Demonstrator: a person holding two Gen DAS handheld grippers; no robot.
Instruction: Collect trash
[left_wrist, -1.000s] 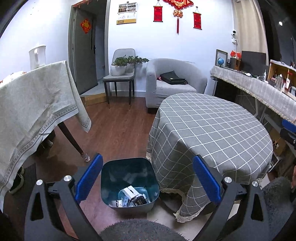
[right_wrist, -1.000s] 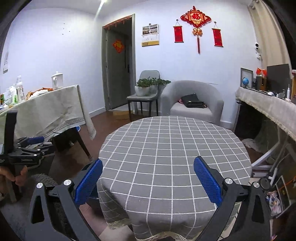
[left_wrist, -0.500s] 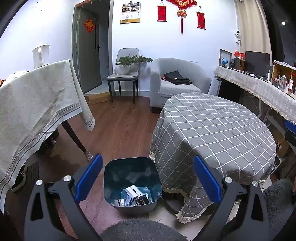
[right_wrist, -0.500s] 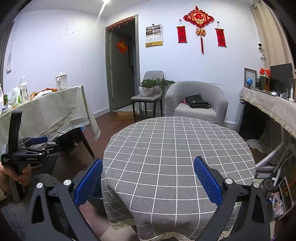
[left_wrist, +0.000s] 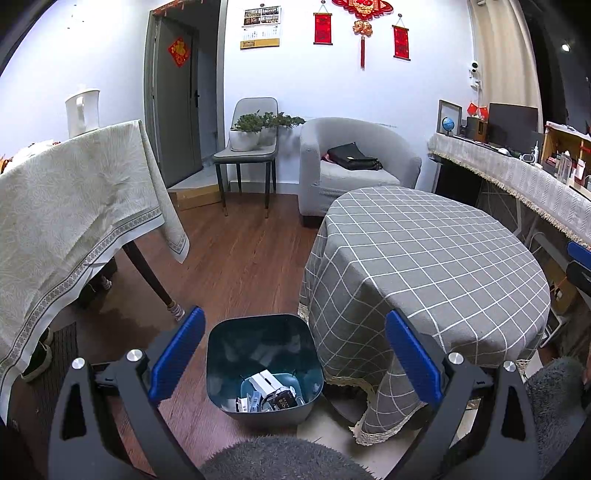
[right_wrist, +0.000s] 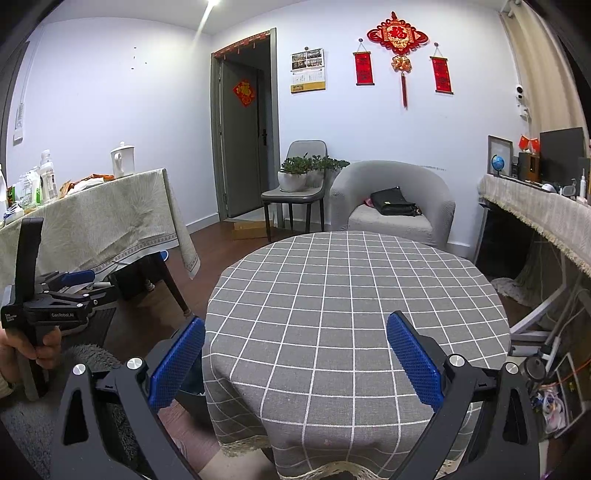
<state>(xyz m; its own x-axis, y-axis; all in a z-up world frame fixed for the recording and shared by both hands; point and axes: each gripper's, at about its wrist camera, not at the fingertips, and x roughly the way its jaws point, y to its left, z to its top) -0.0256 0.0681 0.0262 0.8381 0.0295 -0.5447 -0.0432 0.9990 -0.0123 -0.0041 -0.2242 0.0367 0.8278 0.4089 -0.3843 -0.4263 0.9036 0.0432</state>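
A dark teal trash bin (left_wrist: 229, 354) stands on the wood floor beside the round table. Several pieces of trash (left_wrist: 267, 391), white boxes and dark wrappers, lie in its bottom. My left gripper (left_wrist: 293, 354) is open and empty, held above the bin, which sits between its blue pads. My right gripper (right_wrist: 295, 360) is open and empty, held over the near edge of the round table with the grey checked cloth (right_wrist: 351, 295). The left gripper also shows in the right wrist view (right_wrist: 79, 278), held in a hand at the left.
A table with a beige cloth (left_wrist: 66, 210) stands at the left, with a white jug and bottles on it. A grey armchair (right_wrist: 391, 206) with a black bag and a chair holding plants (right_wrist: 295, 184) stand at the back. A cluttered counter (left_wrist: 517, 177) runs along the right.
Both views have drifted slightly; the bin sits a little more centred between the left pads. Both grippers stay open and empty.
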